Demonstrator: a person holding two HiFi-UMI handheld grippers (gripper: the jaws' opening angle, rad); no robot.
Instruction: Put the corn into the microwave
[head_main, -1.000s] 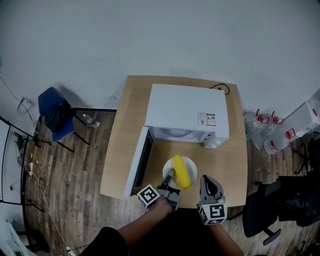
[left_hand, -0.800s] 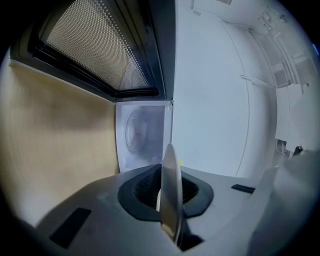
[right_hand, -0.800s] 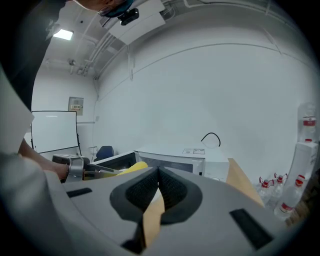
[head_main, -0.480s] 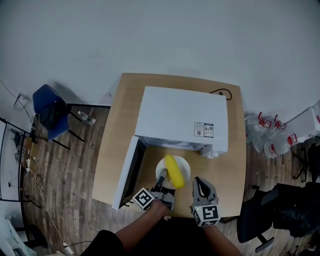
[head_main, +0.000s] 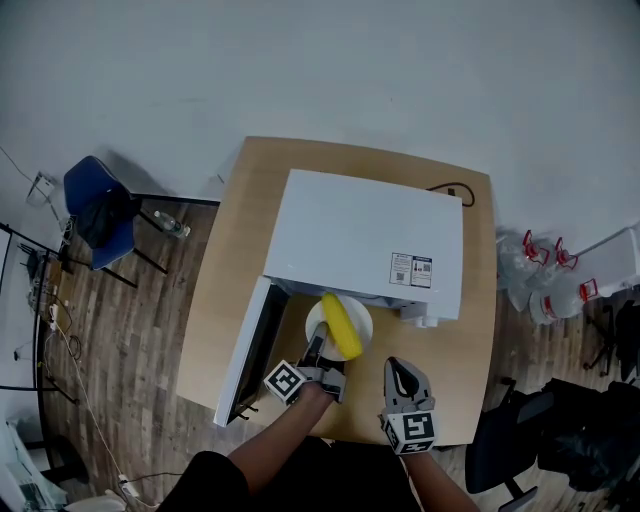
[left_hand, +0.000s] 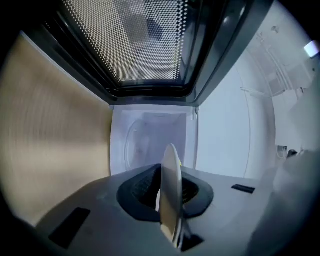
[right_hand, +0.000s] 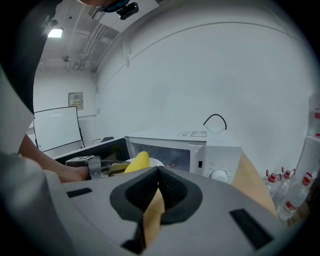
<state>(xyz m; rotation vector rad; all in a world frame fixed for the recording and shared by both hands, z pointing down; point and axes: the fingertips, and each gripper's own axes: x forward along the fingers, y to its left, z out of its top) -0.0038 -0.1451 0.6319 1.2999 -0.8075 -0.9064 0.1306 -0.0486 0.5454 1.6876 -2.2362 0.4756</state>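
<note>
Since a second ago the round white plate (head_main: 361, 319) with the yellow corn (head_main: 340, 325) cob on it has travelled from the middle of the table front toward the boxy white microwave (head_main: 365, 240). Its far rim now sits right at the open mouth, just under the front edge of the oven's top. The corn lies slantwise across the plate as it did before. The left gripper (head_main: 318, 352) has gone forward with it, its fingers clamped on the plate's near rim, which shows edge-on between them in the left gripper view. The right gripper (head_main: 400, 368) has also advanced and sits just right of the plate, apart from it. Its fingers are together with nothing between them, and only bare wood shows past them.

The microwave's dark-framed door (head_main: 245, 350) hangs swung out to the left, close beside the left gripper. Its perforated window fills the top of the left gripper view, and the pale cavity lies straight ahead of the plate. On the oven's front right a round white control knob (right_hand: 218, 174) is visible.

The light wooden table (head_main: 240, 240) stands on a plank floor (head_main: 140, 340). A black cable (head_main: 452, 190) loops behind the oven. A blue chair (head_main: 95, 210) stands well off to the left, clear bottles (head_main: 545, 280) with red handles cluster at the right, and a black office chair (head_main: 510, 440) sits at the lower right.
</note>
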